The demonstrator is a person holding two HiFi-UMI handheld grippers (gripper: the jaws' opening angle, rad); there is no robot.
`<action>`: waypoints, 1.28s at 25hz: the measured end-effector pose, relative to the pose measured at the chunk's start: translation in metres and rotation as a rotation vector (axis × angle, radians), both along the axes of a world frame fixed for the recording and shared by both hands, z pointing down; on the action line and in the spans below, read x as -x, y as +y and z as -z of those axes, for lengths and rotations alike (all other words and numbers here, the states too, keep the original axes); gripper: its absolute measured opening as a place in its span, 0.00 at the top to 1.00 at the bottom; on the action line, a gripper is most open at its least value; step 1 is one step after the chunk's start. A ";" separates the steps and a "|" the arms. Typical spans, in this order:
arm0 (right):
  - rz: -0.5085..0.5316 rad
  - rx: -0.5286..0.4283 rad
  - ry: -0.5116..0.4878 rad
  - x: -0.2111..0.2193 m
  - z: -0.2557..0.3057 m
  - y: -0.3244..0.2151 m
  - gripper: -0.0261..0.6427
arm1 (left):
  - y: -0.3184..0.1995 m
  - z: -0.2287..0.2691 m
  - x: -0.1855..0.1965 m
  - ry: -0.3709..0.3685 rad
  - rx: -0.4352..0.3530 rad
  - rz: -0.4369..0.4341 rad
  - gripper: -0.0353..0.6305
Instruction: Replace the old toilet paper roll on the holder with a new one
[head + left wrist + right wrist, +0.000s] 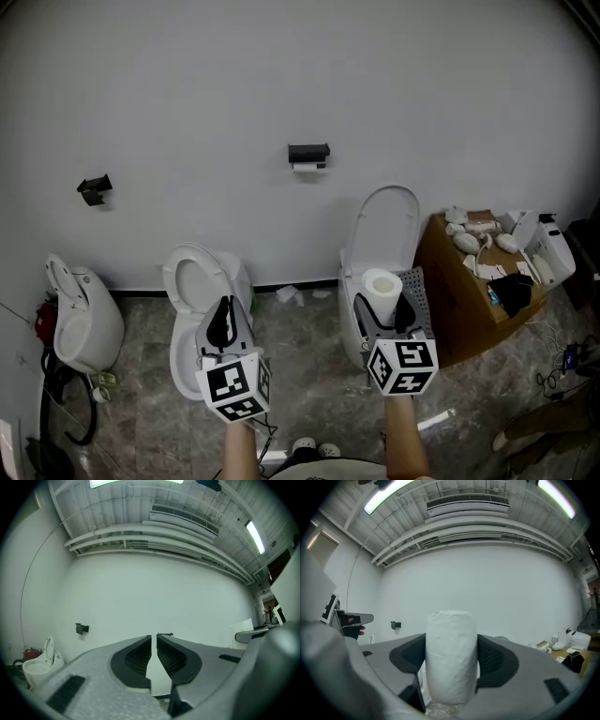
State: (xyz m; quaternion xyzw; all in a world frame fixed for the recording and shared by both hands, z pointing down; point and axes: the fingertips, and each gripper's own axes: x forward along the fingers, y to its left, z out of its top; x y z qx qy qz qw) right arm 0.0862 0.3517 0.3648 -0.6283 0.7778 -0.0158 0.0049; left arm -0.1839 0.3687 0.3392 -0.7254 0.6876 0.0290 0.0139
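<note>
The main risk, as I judge it, is losing the new white toilet paper roll. It stands on end between the dark ribbed fingers of the right gripper, which are spread wide and press on its two sides. It is soft, slightly dimpled paper, so a hard squeeze could crush the cylinder out of round, and a loose one could let it slide down. Just below it stands a glossy white ceramic toilet with its oval lid raised, so a dropped roll could land in the open bowl or on the grey marbled stone floor. The black box-shaped wall holder is well apart from both grippers, up on the plain matt white wall. A small white remnant hangs under it, too small to tell whether it is a core or thin paper, so the old roll is not yet off. The left gripper has its fingers closed together on nothing, and they must open before they can pull that remnant off. Bringing the new roll in before then would probably jam it against the occupied holder.
</note>
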 end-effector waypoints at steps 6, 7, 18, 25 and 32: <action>-0.002 0.006 0.001 0.009 -0.002 -0.014 0.50 | -0.014 0.004 0.006 0.040 -0.031 -0.037 0.61; -0.003 0.006 0.002 0.010 -0.002 -0.016 0.50 | -0.017 0.004 0.008 0.038 -0.031 -0.038 0.59; -0.028 0.018 -0.006 0.036 -0.011 -0.035 0.50 | -0.040 -0.006 0.039 0.018 -0.013 -0.041 0.58; -0.023 0.040 0.004 0.044 -0.019 -0.054 0.50 | -0.062 -0.011 0.043 0.016 -0.008 -0.053 0.58; -0.019 0.054 0.009 0.037 -0.026 -0.102 0.50 | -0.105 -0.022 0.037 0.015 0.011 -0.050 0.58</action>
